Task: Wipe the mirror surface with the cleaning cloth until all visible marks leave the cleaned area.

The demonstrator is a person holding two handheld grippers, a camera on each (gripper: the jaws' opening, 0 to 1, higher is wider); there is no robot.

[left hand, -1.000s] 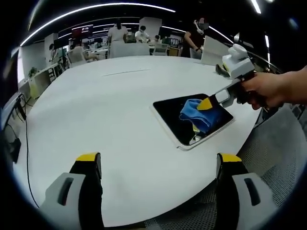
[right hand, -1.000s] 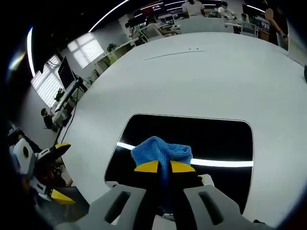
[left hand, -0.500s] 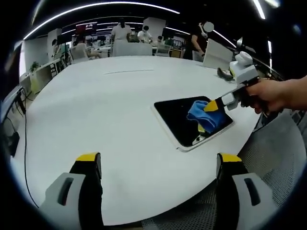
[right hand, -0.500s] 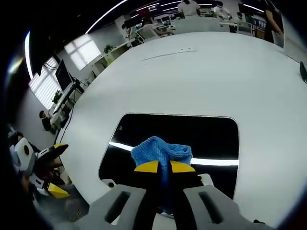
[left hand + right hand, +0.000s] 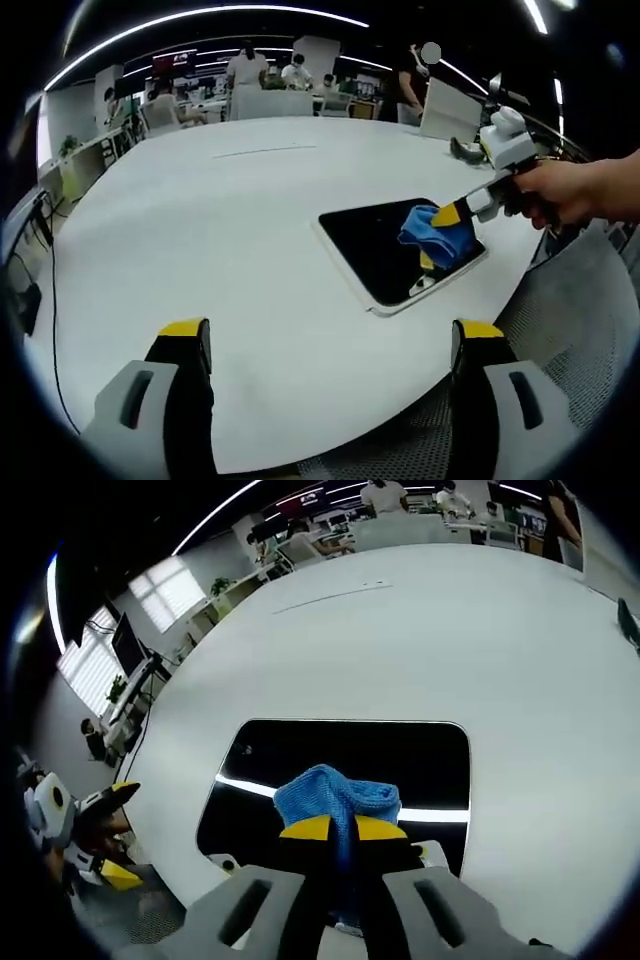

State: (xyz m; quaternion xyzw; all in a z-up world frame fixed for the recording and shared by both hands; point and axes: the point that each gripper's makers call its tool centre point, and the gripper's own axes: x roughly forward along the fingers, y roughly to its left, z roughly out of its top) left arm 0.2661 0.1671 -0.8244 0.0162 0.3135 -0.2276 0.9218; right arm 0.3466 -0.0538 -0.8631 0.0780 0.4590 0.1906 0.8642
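Jaws spread and empty on the left gripper (image 5: pixel 325 345) hovering over the round white table (image 5: pixel 200 220), while the right gripper (image 5: pixel 343 828) pinches the crumpled blue cleaning cloth (image 5: pixel 338 794) onto the dark rounded-rectangle mirror (image 5: pixel 400 755) (mid-wipe, I'd say), with the far glass probably next.

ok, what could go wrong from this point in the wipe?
1. The mirror lies close to the table edge; a push that way could slide it off.
2. The right gripper pinches only a fold of the cloth; drag might pull it free.
3. The yellow tips sit low and could scrape the glass.
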